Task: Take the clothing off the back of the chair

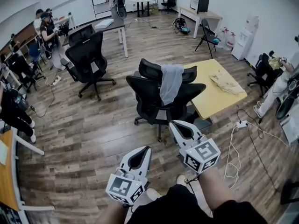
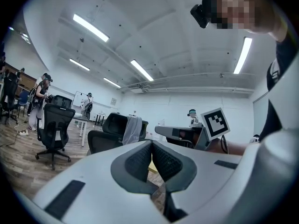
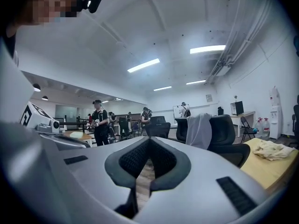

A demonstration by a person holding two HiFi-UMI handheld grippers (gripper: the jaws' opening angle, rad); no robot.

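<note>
Grey clothing (image 1: 171, 82) drapes the black chair (image 1: 148, 91); left gripper (image 1: 146, 149) and right gripper (image 1: 172, 124) both clenched, empty.

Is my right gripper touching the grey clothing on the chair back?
Apart. In the head view, the right gripper sits below the grey clothing, with a stretch of black chair back showing between them.

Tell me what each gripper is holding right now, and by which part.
Nothing is held. The left gripper and the right gripper both have their jaws together and empty; the grey garment hangs on the chair back, untouched.
</note>
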